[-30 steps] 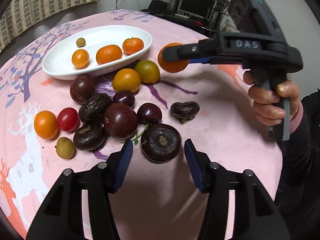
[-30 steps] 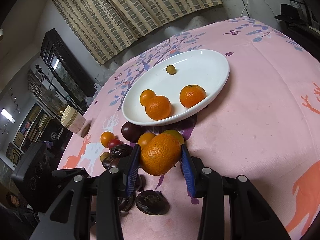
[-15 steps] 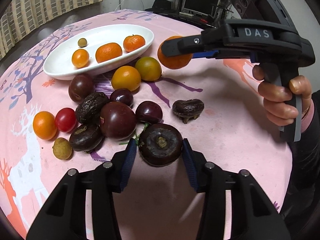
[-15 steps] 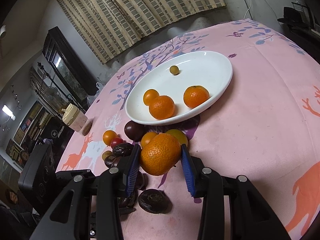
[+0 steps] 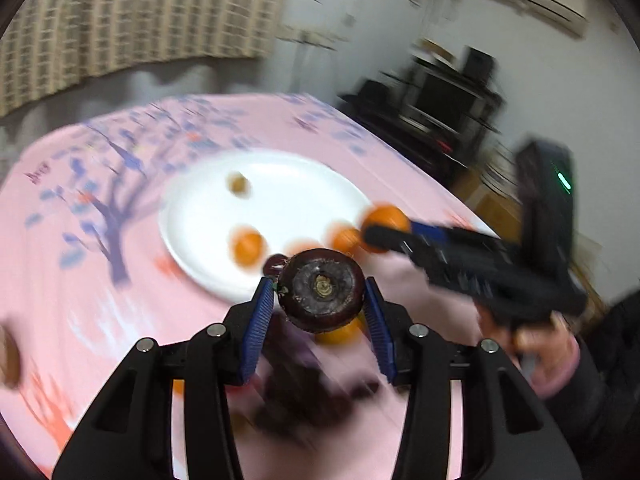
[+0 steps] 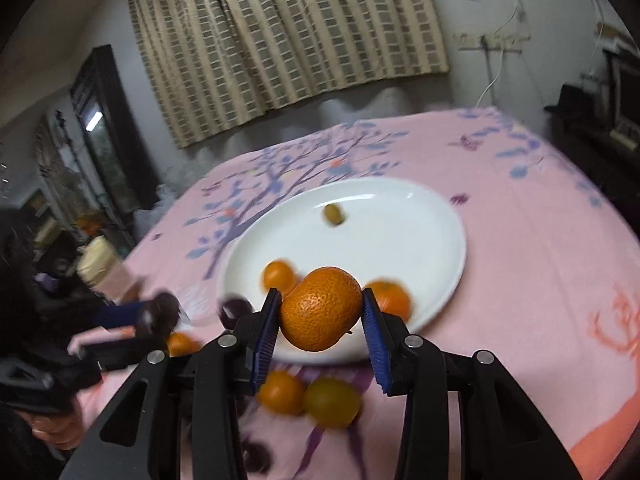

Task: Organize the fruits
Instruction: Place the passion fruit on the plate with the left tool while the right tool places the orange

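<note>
Left wrist view: close, angled down along its gripper (image 5: 320, 300). Right wrist view: likewise, along its gripper (image 6: 320, 316). Shared: white plate (image 5: 280, 184) (image 6: 400, 232), pink desk (image 5: 120, 320) (image 6: 540, 280).

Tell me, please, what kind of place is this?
Probably a room in a home: a table under a pink printed tablecloth, checked curtains on the window, and a monitor on a dark desk by the wall.

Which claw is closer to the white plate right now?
Right. The right claw, holding a tangerine, is over the plate's near rim; the left claw, gripping a dark fruit, sits just short of it.
</note>
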`<state>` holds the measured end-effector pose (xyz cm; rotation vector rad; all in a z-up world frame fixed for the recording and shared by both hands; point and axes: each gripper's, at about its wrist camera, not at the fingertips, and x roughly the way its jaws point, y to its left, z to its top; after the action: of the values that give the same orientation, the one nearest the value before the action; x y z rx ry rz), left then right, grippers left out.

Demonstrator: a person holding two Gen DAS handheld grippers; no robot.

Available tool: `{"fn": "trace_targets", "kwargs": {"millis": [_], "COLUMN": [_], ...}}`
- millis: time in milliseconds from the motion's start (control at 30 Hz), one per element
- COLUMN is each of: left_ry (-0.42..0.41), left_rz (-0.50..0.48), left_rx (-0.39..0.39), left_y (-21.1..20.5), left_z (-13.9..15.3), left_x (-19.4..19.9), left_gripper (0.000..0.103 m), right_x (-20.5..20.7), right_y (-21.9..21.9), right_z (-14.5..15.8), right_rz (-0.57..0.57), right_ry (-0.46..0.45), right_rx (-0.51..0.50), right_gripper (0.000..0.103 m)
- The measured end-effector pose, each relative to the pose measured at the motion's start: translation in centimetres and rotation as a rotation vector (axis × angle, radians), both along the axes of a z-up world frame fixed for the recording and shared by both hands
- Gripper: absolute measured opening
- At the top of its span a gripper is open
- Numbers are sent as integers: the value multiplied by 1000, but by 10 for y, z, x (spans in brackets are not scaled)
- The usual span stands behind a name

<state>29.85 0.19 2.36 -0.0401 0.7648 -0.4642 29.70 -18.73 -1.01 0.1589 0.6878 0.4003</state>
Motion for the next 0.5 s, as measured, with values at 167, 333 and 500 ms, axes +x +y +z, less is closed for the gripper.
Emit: {"fn": "trace_targets", "kwargs": {"millis": [167, 333, 500], "left_ry": [69, 110, 93], "left_rz": [122, 146, 154], "left_rx": [19, 67, 114], "left_y": [10, 9, 4], "left_z": [-16, -31, -35], "left_x": [72, 107, 105], "left_gripper": [45, 45, 53], "right_x": [40, 53, 53], "right_y": [15, 19, 28], "right_z": [-6, -18, -20], "right_rz": [-51, -27, -1], "right_ry": [11, 41, 45], "right_rx": [-92, -125, -140], "right_gripper": [41, 41, 43]}}
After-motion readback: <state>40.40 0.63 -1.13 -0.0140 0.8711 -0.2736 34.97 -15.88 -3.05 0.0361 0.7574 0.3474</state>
